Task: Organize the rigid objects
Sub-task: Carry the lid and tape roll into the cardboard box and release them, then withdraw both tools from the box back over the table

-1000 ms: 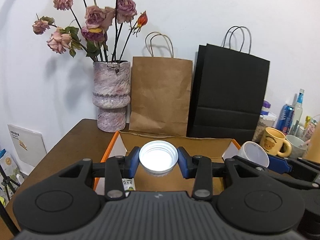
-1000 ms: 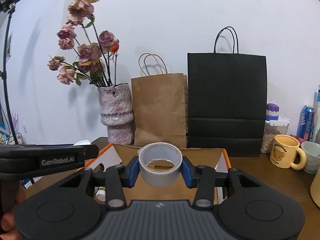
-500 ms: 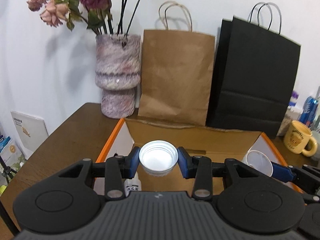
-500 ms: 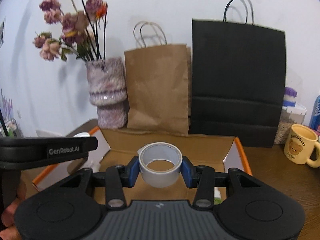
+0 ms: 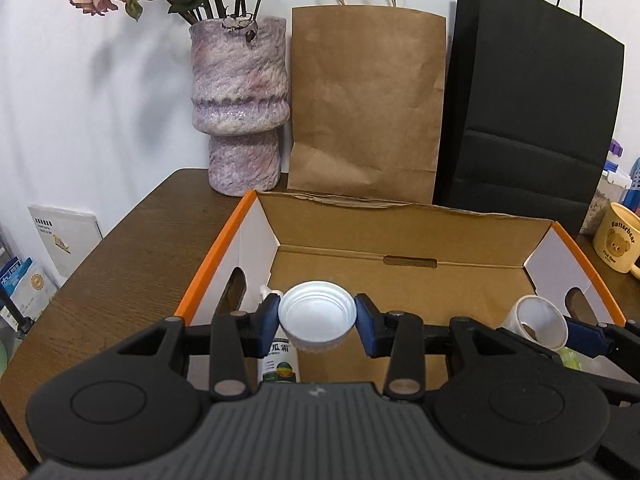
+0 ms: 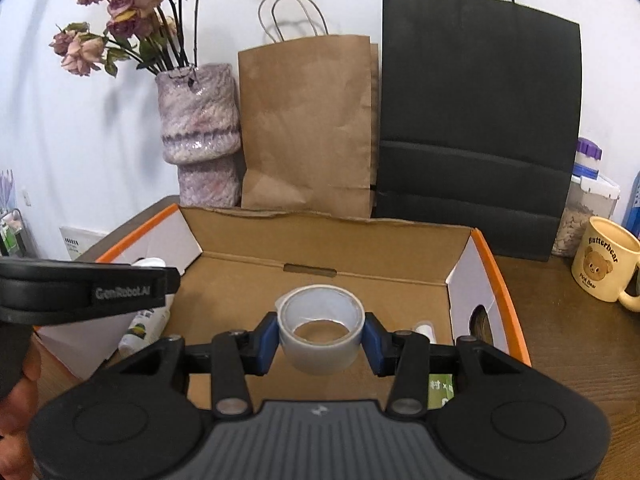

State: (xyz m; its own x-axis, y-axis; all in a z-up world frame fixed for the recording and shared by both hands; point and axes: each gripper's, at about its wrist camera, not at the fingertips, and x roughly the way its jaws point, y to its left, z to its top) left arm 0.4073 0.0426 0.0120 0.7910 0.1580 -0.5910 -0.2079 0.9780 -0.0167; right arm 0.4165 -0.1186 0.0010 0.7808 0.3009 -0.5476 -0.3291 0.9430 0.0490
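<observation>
Over an orange-rimmed cardboard box (image 5: 400, 236), the left gripper (image 5: 317, 318) pinches a white lid (image 5: 317, 314); the right gripper (image 6: 321, 334) pinches a grey tape roll (image 6: 322, 328).

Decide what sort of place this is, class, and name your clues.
Probably a home or office table: a wooden tabletop, a vase of dried roses, paper shopping bags against the wall, and a bear mug.

A lived-in home corner: a wooden table (image 5: 132, 248) against a white wall, a vase of dried roses (image 5: 239, 108) far left, 2 paper bags (image 6: 308, 120), a bear mug (image 6: 606, 264) right.
</observation>
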